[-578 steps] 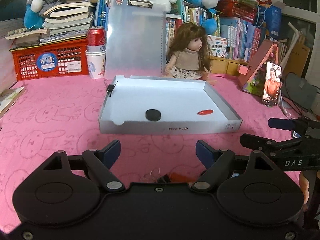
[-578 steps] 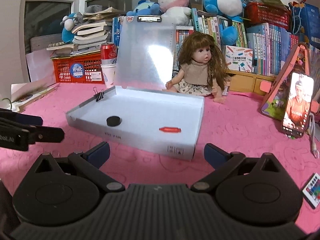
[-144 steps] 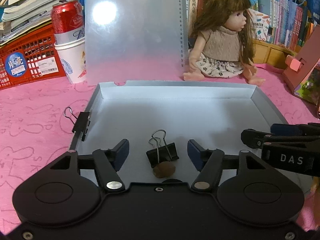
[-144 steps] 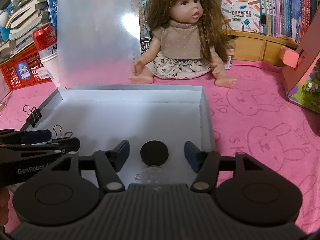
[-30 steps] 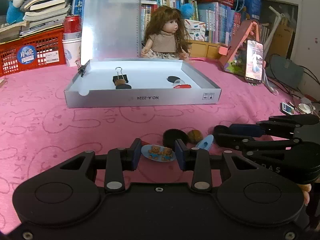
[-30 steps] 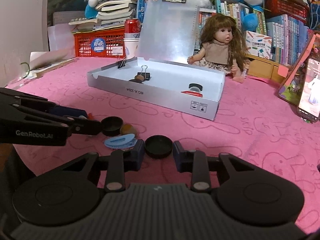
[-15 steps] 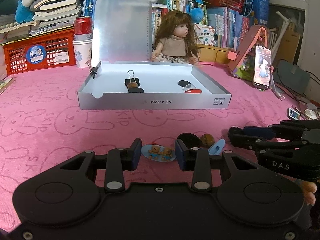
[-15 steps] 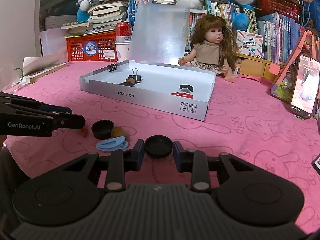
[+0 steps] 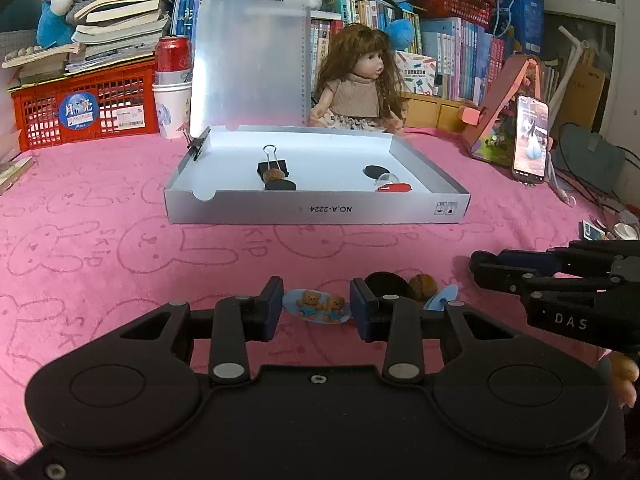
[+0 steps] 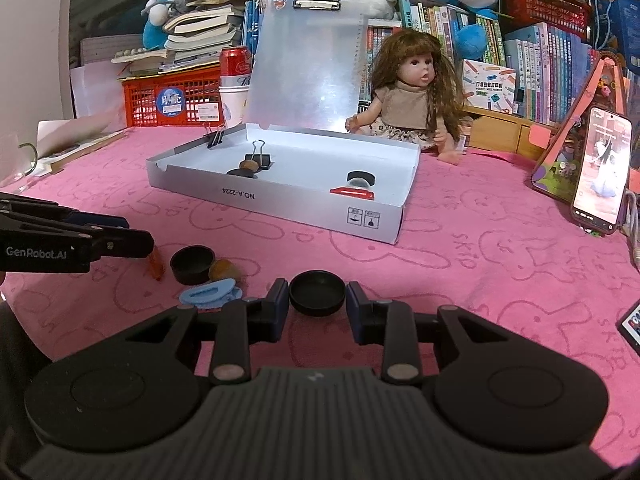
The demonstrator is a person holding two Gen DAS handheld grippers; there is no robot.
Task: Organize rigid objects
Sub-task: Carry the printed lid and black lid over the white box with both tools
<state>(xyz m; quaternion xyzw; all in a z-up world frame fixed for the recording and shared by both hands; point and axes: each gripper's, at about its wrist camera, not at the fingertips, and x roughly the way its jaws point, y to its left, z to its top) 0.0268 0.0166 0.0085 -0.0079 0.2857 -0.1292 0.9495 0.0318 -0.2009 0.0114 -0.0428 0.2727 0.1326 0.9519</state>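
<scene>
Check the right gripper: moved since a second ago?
Yes. The right gripper, shut on the black cap, has risen: the silver box sits lower in the right wrist view.

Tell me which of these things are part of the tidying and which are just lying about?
Job: white box, bear clip in left gripper, black lid in right gripper, blue clip.
Lying about: doll, phone, red can, books.

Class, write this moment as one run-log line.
left gripper: shut on bear clip | right gripper: shut on black cap | white box: open, ahead | stage: both lifted, not yet boxed
</scene>
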